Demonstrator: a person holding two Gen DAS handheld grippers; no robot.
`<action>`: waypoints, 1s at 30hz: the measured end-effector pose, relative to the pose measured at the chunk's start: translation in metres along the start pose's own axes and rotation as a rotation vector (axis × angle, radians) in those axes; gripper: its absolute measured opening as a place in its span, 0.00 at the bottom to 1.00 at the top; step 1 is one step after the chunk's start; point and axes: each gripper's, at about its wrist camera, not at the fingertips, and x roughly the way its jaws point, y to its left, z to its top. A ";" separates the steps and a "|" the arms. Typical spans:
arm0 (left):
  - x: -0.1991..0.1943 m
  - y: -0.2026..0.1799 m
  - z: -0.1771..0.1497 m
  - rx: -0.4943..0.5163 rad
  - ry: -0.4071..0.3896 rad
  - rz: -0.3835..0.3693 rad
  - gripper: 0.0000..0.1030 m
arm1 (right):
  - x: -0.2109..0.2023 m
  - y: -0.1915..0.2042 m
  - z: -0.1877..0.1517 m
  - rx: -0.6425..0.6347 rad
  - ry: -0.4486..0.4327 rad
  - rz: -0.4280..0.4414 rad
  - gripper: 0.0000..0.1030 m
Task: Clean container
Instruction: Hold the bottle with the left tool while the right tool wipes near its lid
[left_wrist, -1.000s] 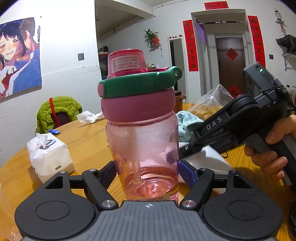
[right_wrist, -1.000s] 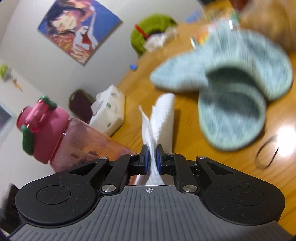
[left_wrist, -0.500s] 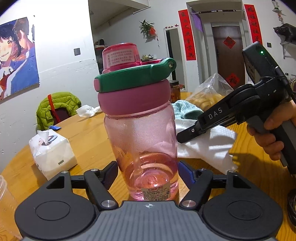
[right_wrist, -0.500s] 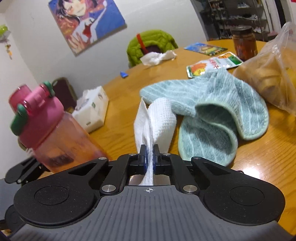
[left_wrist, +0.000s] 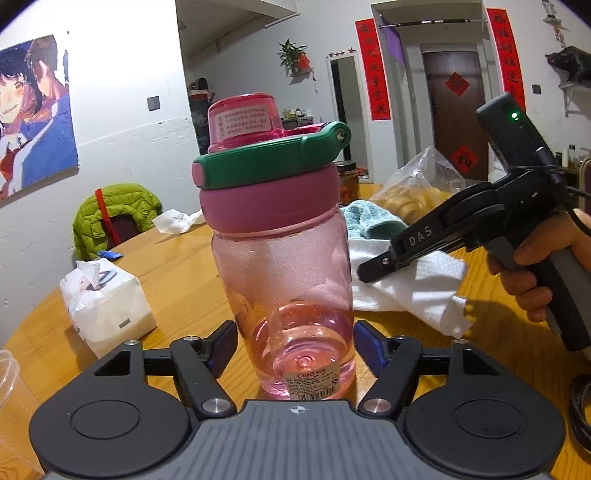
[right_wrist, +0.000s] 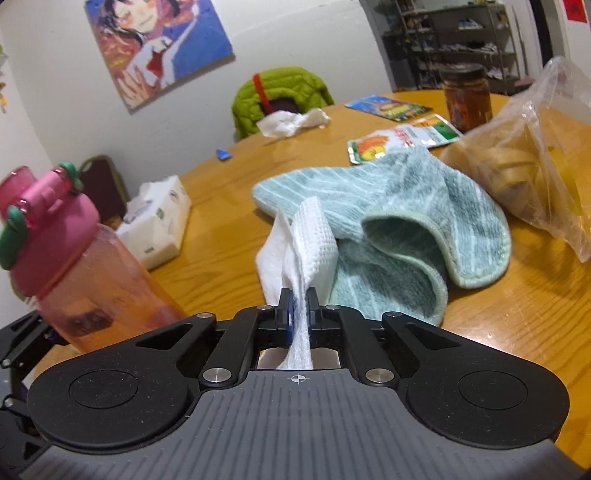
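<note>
A pink see-through water bottle (left_wrist: 284, 280) with a pink lid and green flip handle stands upright on the wooden table (left_wrist: 177, 266). My left gripper (left_wrist: 291, 345) is open, its blue pads on either side of the bottle's base with small gaps. My right gripper (right_wrist: 298, 306) is shut on a white paper towel (right_wrist: 308, 240); in the left wrist view it (left_wrist: 369, 273) sits just right of the bottle, the towel (left_wrist: 413, 284) hanging to the table. The bottle also shows at the left of the right wrist view (right_wrist: 74, 258).
A tissue pack (left_wrist: 107, 306) lies left of the bottle. A teal cloth (right_wrist: 388, 229), a clear bag of food (right_wrist: 524, 170), a jar (right_wrist: 467, 98) and snack packets (right_wrist: 402, 138) lie behind. A clear plastic cup (left_wrist: 11, 398) is at the near left edge.
The left gripper's jaws have opened off the bottle, which now stands on the table. The right gripper with the towel has drawn back to the right, away from the bottle.
</note>
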 end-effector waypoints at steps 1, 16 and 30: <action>0.001 0.000 0.000 -0.001 -0.004 -0.003 0.65 | -0.001 -0.002 0.000 0.029 0.002 0.044 0.05; 0.008 -0.007 -0.004 0.022 -0.051 -0.017 0.65 | 0.035 -0.042 -0.015 0.485 0.166 0.381 0.07; 0.009 -0.007 -0.004 0.025 -0.060 -0.022 0.65 | 0.014 -0.040 -0.007 0.494 0.078 0.501 0.09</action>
